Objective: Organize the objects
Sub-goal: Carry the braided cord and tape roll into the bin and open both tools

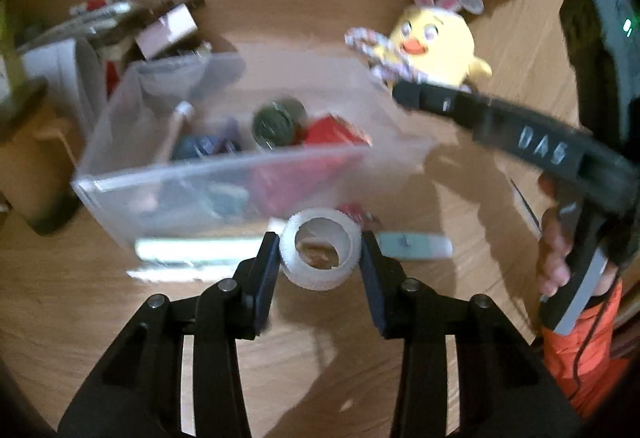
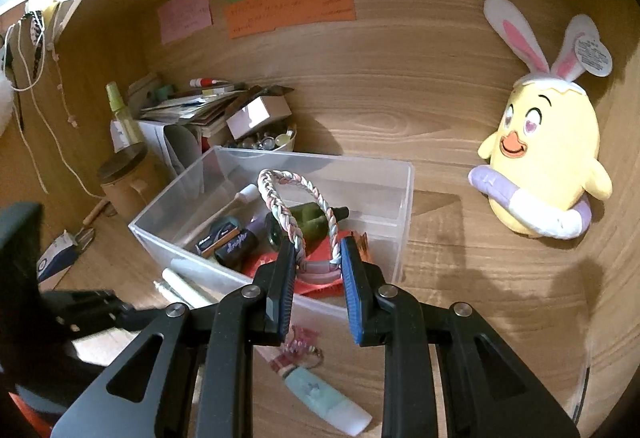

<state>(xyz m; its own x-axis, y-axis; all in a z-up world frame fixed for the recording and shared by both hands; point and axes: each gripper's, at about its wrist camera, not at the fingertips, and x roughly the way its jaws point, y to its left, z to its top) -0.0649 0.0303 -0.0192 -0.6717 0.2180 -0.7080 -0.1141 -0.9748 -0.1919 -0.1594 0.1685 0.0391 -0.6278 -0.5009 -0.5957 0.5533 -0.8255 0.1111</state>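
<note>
The left gripper [image 1: 320, 254] is clamped on a white ribbed ring [image 1: 319, 253], likely a tape roll, lifted just in front of the clear plastic bin [image 1: 224, 174]; the pads bear only on its curved outer rim, so it could squirt out or swing sideways if the hand tilts; that view is blurred, which hints at a quick move that would make a slip likelier. The right gripper [image 2: 316, 262] is clamped on the lower part of a braided pastel loop [image 2: 298, 206] above the near wall of the bin; the loop stands up limp beyond the fingertips and could flop outside the rim, or snag on the wall, once released. On the counter [image 2: 440, 298] below lie a pale blue tube [image 2: 320, 398] and a small pink trinket [image 2: 296, 346], still to be sorted; a dropped ring could knock them away. The bin already holds a dark green bottle [image 2: 316, 216], a red packet [image 2: 264, 262] and small boxes, so anything dropped in may bounce off them; both tools crowd the same corner and may collide. Beyond sits a yellow chick plush [image 2: 548, 166], clear of all this.
</note>
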